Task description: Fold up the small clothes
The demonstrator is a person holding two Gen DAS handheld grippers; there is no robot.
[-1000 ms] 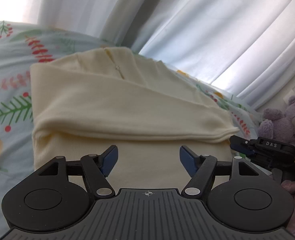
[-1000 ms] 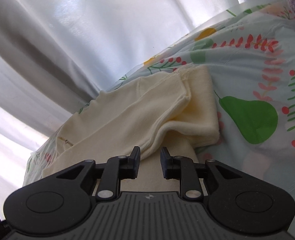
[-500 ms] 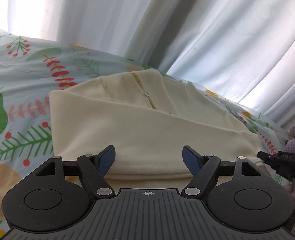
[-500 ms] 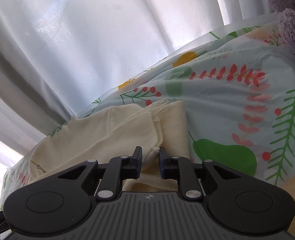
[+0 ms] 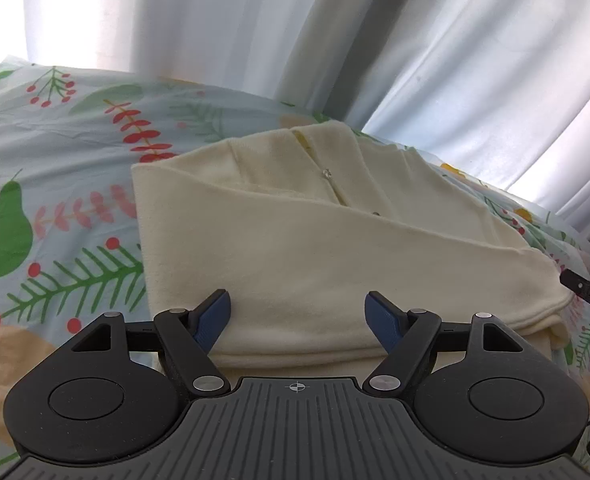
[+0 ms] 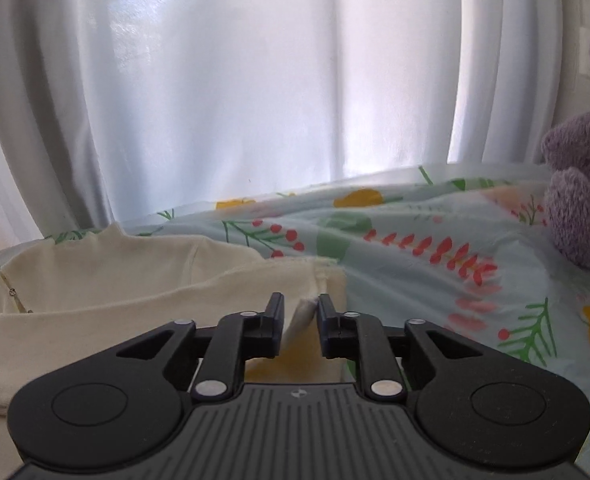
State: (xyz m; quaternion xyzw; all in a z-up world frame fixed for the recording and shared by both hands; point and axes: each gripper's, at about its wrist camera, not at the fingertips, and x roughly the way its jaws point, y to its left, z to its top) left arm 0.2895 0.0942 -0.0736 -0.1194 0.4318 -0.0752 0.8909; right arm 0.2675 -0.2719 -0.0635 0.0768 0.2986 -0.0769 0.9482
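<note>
- I am holding my left tongs (image 5: 297,304) over the near edge of the cream cardigan (image 5: 315,248), with the blue pads (image 5: 214,312) standing wide apart and nothing pressed between them
- The cardigan is lying folded on the bed, on the leaf-and-pear printed bedsheet (image 5: 55,208), with one layer laid slantwise across the front placket and its small buttons (image 5: 327,173)
- The neckline is pointing toward the white curtains (image 5: 335,40) at the far side of the bed
- My right tongs (image 6: 299,314) are sitting at the cardigan's right-hand end, where a sleeve cuff (image 6: 305,312) is sticking up between the black fingers (image 6: 275,312)
- The jaws of my right tongs are opening at this moment, and the cuff is lying loosely in the gap, near the left finger, with a sliver of space on the other side
- In the left wrist view the tip of my right tongs is showing at the far right edge, just beside the cardigan's corner
- A purple plush bear (image 6: 583,184) is sitting on the bedsheet, well apart from the cardigan, over to the right
</note>
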